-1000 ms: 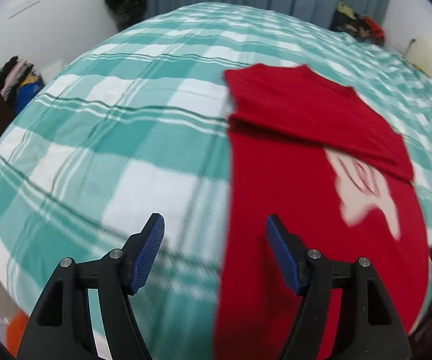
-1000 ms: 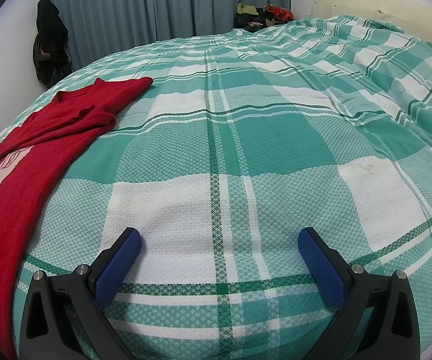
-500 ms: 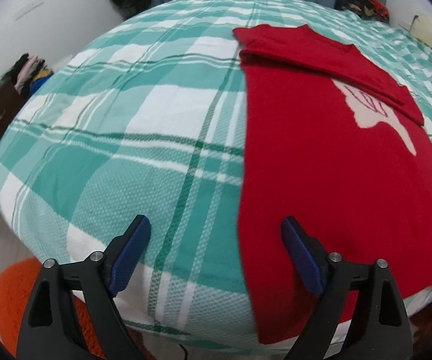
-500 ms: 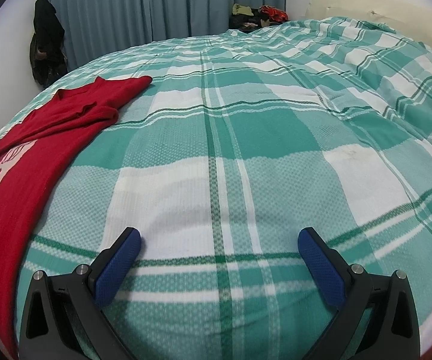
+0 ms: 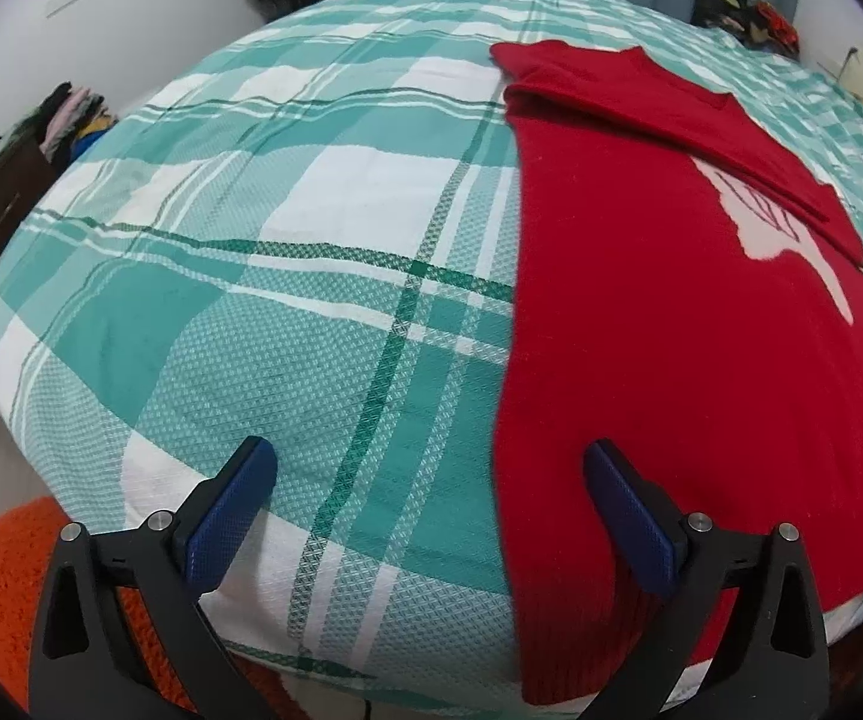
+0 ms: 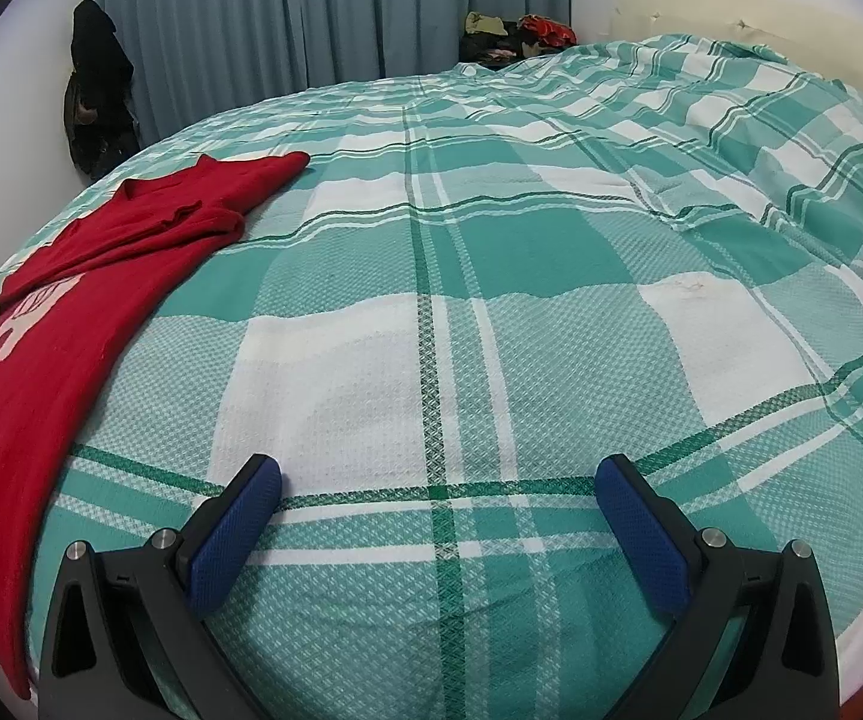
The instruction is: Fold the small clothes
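Your red knit sweater with the white chest print lies flat on the green-and-white plaid bedspread, right half of frame, sleeve folded across. Left gripper is opening wide – nothing gripped. Right gripper – wide, empty, over bedspread.

Bedroom, pretty ordinary. Big bed filling most of both views, covered in a teal-and-white plaid bedspread with thin dark green lines, a bit rumpled toward the far right. Cream padded headboard at the far right end. Blue-grey curtains drawn across the back wall, floor to top of view. Plain white walls either side. Dark coat hanging on the left wall near the curtains. Heap of mixed clothes in the back corner. Another stack of clothes on something dark brown left of the bed. Orange fuzzy thing down low by the bed's near edge. Soft, even indoor light.
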The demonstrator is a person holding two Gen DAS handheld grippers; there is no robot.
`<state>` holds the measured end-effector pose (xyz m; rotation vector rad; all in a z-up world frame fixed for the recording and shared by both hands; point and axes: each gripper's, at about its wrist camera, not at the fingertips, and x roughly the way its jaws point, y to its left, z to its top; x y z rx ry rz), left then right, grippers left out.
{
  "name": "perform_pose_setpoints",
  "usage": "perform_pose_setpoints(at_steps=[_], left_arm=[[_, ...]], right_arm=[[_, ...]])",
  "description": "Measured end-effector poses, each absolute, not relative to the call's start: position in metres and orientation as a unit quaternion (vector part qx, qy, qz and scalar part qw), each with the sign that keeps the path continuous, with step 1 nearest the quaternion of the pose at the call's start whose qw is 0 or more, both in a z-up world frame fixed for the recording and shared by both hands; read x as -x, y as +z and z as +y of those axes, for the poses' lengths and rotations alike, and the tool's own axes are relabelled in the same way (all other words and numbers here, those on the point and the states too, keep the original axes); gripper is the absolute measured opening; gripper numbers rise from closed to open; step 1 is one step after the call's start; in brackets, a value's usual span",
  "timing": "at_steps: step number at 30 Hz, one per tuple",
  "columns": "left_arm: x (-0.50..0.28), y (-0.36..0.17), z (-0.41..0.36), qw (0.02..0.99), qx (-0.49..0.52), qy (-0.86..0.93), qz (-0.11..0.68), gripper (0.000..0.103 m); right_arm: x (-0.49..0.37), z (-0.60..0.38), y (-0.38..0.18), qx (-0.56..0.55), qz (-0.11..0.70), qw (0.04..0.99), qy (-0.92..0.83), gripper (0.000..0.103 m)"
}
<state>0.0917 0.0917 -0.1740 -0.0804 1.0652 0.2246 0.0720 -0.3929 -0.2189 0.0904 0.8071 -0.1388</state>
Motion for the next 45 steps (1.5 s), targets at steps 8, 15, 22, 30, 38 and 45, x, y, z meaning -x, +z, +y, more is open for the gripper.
perform_pose_setpoints(at_steps=[8,15,22,30,38,45], left_arm=[[-0.0913,-0.1746,0.0901,0.855,0.034,0.109,0.505,0.102],[-0.0914,-0.1746,0.0897,0.855,0.033,0.110,0.505,0.103],[-0.0916,-0.1749,0.0898,0.855,0.032,0.110,0.505,0.103],[-0.0920,-0.1750,0.0900,0.855,0.032,0.110,0.506,0.103],[-0.0924,-0.1756,0.0903,0.856,0.030,0.111,0.504,0.102],[-0.0922,-0.1760,0.0892,0.856,0.029,0.111,0.505,0.103]], right_arm=[[-0.0716,-0.3924,-0.2189,-0.043,0.392,0.917,-0.068,0.103],[-0.0715,-0.3924,-0.2188,-0.043,0.392,0.917,-0.068,0.103],[-0.0713,-0.3924,-0.2189,-0.043,0.391,0.917,-0.068,0.103],[-0.0712,-0.3924,-0.2191,-0.043,0.391,0.917,-0.068,0.103],[-0.0710,-0.3922,-0.2189,-0.043,0.391,0.917,-0.068,0.103],[-0.0710,-0.3922,-0.2190,-0.043,0.391,0.917,-0.068,0.103]])
